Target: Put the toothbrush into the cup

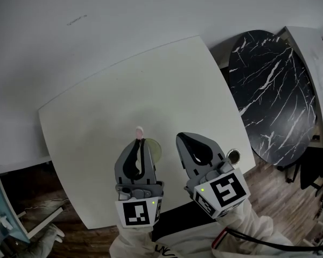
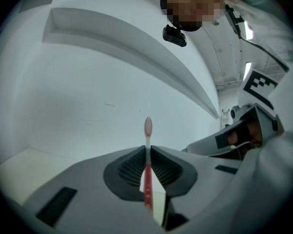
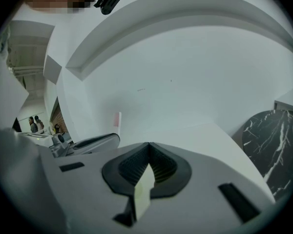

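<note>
Clamps the toothbrush (image 2: 147, 179) by its red handle in the left gripper (image 1: 140, 143), jaws pressed onto it and the pink head poking out past the tips, above the white table (image 1: 97, 117). Shows the right gripper (image 1: 181, 139) over the same table with jaws closed tip to tip on nothing. Finds the pale see-through cup (image 1: 155, 150) on the table near its front edge, between both grippers and partly under the left one.

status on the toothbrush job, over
Left gripper shut on toothbrush. Right gripper shut, empty. Cup between them, nothing blocking.
</note>
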Available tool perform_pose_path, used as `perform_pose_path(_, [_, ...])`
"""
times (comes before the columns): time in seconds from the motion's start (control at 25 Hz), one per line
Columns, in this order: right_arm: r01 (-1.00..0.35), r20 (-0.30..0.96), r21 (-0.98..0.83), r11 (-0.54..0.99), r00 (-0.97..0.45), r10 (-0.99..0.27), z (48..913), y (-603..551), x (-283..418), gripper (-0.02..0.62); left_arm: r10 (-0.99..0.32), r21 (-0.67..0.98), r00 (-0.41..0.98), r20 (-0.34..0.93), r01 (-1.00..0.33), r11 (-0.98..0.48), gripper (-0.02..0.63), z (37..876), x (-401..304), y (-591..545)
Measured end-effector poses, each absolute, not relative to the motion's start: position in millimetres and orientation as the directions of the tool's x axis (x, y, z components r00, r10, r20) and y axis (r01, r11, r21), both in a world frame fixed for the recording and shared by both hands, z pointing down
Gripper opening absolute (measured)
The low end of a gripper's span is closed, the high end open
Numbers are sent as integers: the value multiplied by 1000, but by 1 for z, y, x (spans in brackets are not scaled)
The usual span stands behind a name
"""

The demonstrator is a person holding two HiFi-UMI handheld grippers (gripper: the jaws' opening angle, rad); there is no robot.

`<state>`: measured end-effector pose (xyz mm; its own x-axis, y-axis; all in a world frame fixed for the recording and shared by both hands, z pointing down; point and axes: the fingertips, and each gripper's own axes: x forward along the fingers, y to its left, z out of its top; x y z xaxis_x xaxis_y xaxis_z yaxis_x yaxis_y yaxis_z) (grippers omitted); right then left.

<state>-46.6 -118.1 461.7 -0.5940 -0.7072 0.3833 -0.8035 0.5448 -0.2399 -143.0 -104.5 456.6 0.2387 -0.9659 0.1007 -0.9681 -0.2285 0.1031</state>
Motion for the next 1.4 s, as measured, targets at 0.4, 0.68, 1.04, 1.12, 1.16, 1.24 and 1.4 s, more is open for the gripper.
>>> perform_pose_path(0.4, [-800,404,-261,539,-598,-692,478,-112,-52,5,-964,80,180,197,-983,-167,41,473,-146,-102])
perform_pose_path(0.68, [-801,410,-267,536,-598,-689,484,-112,-57,5,-957,74,179,230,-983,-166,41,481,-148,-95])
perform_pose_path(1.04, [-800,423,-278,531,-598,-681,497,-111,-65,5,-938,70,191,290,-982,-178,41,500,-141,-92])
perform_pose_path(1.12, [-802,426,-280,528,-597,-680,500,-111,-67,5,-935,71,191,298,-982,-178,41,502,-141,-92])
perform_pose_path(1.16, [-802,427,-280,527,-596,-680,501,-112,-67,3,-934,70,190,301,-982,-178,41,503,-141,-92])
perform_pose_path(1.24, [-802,429,-281,526,-596,-679,503,-113,-68,5,-932,65,190,307,-982,-178,41,503,-142,-92])
perform_pose_path(1.4, [-802,432,-285,526,-597,-677,506,-113,-69,5,-930,68,188,317,-982,-176,41,505,-142,-95])
